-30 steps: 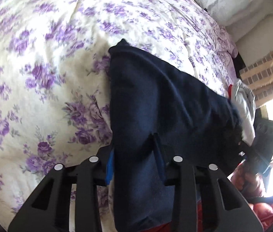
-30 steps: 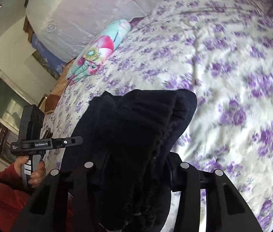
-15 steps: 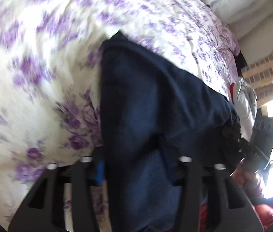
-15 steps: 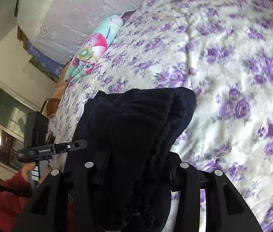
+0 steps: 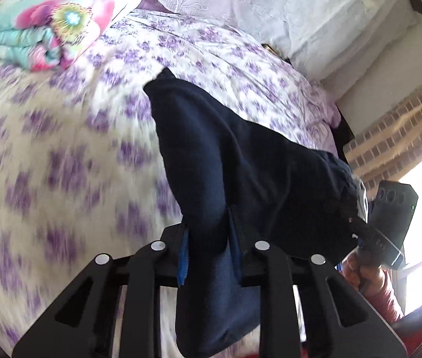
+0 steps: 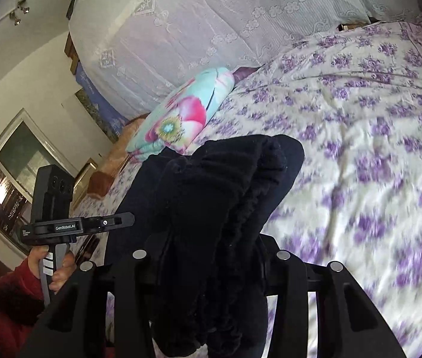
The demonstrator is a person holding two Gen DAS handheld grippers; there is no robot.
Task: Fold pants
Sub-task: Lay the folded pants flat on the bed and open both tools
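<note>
1. The pants [image 5: 240,161] hang above the bedspread [image 5: 61,155], spanning both grippers.
2. Left gripper [image 5: 208,253]: jaws closing on a thin navy fold, at 6 o'clock.
3. Right gripper [image 6: 208,271]: jaws partly apart, clamped on the bunched waistband [image 6: 229,185].
4. Handling: soft, limp, light fabric, likely to sag. Grip edges and corners.
</note>
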